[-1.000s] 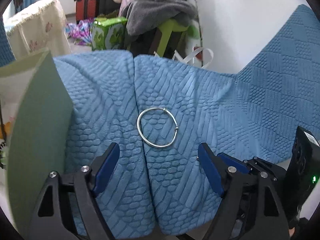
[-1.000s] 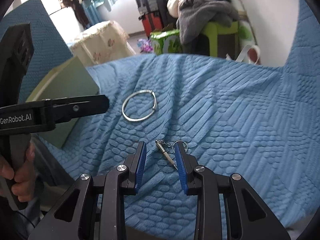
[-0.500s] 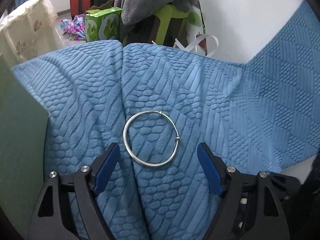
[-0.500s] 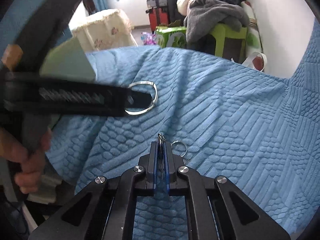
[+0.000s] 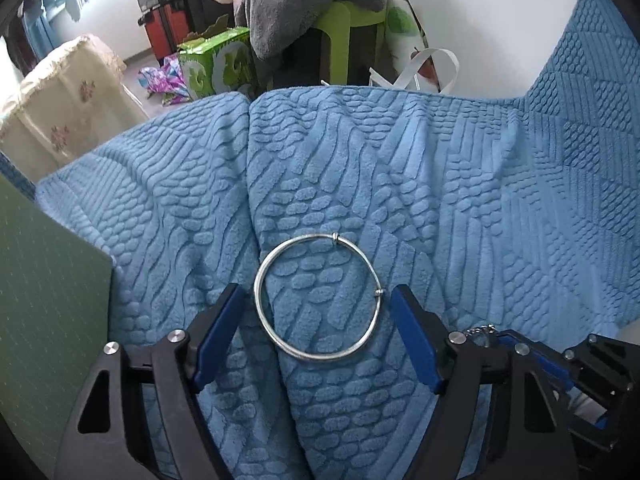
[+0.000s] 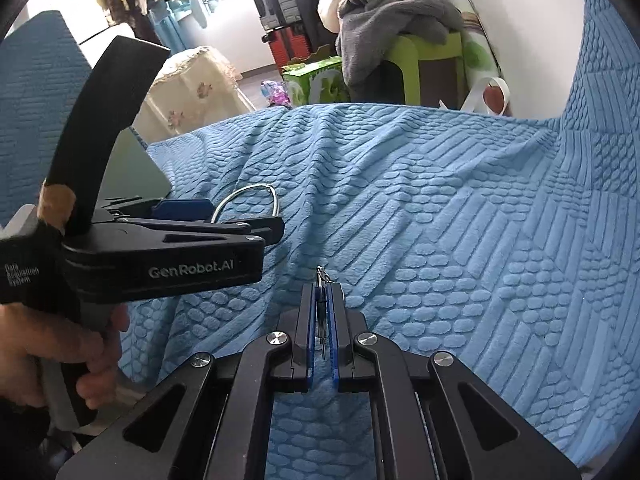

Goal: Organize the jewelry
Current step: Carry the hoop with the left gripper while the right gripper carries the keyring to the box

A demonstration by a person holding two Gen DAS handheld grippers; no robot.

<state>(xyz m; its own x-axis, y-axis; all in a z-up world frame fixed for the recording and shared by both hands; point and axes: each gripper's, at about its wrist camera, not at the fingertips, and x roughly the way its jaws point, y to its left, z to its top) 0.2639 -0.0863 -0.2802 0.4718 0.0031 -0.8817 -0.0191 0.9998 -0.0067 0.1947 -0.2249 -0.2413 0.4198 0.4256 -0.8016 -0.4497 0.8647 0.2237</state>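
A thin silver bangle (image 5: 259, 296) lies flat on the blue textured blanket (image 5: 440, 200). My left gripper (image 5: 316, 294) points down over it, and its blue pads (image 5: 216, 332) stand either side of the bangle without touching it. The jaws are closing. In the right wrist view the bangle (image 6: 256, 188) peeks out behind the left gripper (image 6: 240, 216), which a hand (image 6: 92, 356) holds. My right gripper (image 6: 320, 286) is shut on a small silver pin-shaped charm (image 6: 320, 308) with a short chain. That chain (image 5: 480, 330) also shows at the right gripper's tip in the left wrist view.
A green flat box panel (image 5: 48, 300) stands at the blanket's left edge. Beyond the blanket are a green stool (image 5: 340, 20) piled with grey clothes, a green carton (image 5: 216, 64), a cream covered table (image 5: 68, 100) and a white bag handle (image 5: 436, 64).
The left gripper has come down and forward so its pads now flank the bangle, and its jaws have narrowed slightly. The right gripper has shut on the charm.
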